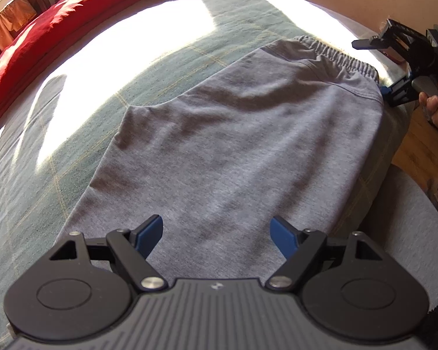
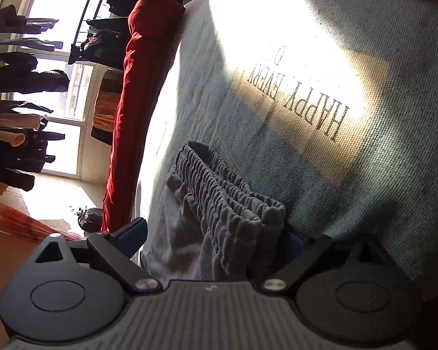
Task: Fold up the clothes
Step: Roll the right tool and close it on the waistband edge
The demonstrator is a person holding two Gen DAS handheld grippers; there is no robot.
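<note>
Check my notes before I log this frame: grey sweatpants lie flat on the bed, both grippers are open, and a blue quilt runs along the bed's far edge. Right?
One slip: the quilt along the far edge is red, not blue, as the left wrist view shows. The rest holds: the grey sweatpants lie flat on the bed, and the left gripper and right gripper are open.

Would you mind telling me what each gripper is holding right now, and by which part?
Nothing is clamped. The left gripper hovers open over the grey shorts; the right gripper stands open around their elastic waistband at the corner.
</note>
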